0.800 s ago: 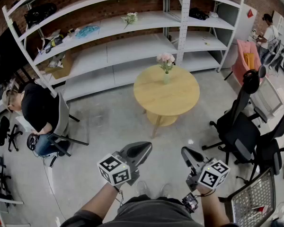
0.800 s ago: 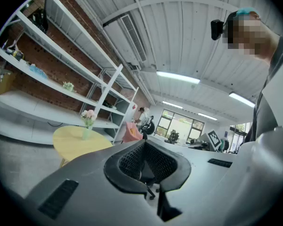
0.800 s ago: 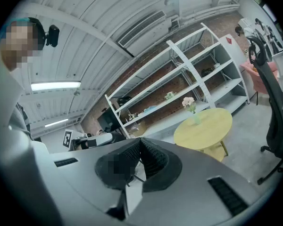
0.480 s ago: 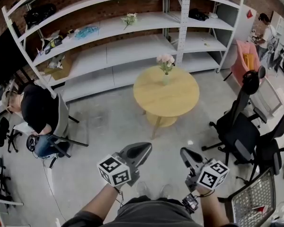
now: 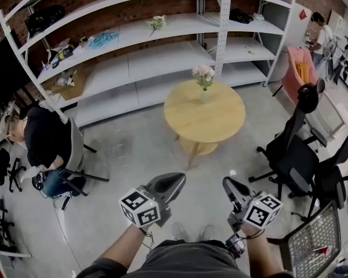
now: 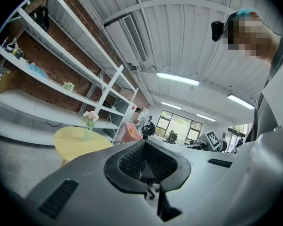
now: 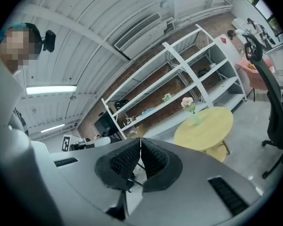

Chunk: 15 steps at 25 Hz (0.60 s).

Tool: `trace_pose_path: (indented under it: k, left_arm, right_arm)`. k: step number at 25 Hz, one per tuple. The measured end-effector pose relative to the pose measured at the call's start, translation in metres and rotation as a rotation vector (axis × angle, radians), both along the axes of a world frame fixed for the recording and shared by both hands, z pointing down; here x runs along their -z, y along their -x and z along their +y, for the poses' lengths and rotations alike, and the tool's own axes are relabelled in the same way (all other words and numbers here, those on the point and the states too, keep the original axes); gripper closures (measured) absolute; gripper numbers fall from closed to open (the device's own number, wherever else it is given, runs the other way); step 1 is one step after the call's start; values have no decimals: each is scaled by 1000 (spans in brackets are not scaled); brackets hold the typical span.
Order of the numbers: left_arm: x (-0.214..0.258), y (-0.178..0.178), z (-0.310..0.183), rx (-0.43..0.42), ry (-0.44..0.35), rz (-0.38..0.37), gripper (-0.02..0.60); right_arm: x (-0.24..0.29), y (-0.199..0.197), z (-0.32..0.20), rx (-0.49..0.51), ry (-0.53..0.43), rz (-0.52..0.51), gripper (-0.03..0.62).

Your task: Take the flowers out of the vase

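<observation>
Pink flowers point(image 5: 203, 73) stand upright in a small pale green vase point(image 5: 204, 95) at the far side of a round wooden table point(image 5: 211, 120), a few steps ahead of me. My left gripper point(image 5: 176, 180) and right gripper point(image 5: 227, 183) are held low in front of my body, far short of the table. Both are shut with nothing in them. In the left gripper view the flowers point(image 6: 89, 116) and table point(image 6: 75, 142) lie left of the shut left gripper point(image 6: 144, 143). In the right gripper view the flowers point(image 7: 187, 102) and table point(image 7: 210, 126) lie right of the shut right gripper point(image 7: 140, 142).
White metal shelving point(image 5: 133, 57) runs behind the table, with a second bunch of flowers point(image 5: 157, 22) and clutter on it. Black office chairs point(image 5: 293, 155) stand at the right and a mesh chair point(image 5: 313, 242) at the lower right. A seated person point(image 5: 37, 141) is at the left. Bare concrete floor point(image 5: 133, 155) lies between me and the table.
Both grippers stay where they were, still shut. The head view has drifted slightly, and the person at the far right back has shifted a little.
</observation>
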<state>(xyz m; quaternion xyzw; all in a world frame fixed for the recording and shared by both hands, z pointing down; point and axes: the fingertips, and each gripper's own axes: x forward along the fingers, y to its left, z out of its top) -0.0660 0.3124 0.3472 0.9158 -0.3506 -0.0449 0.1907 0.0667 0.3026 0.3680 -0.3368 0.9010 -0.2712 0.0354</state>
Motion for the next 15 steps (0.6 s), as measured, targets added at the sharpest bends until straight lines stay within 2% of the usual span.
trace_pose_path:
  k: [7, 15]
  left_arm:
    - [5, 28, -16, -23, -14, -2, 572]
    - [2, 27, -35, -52, -8, 5, 572]
  right_arm:
    - [9, 24, -8, -49, -21, -3, 579]
    - [4, 23, -23, -77, -4, -5, 579]
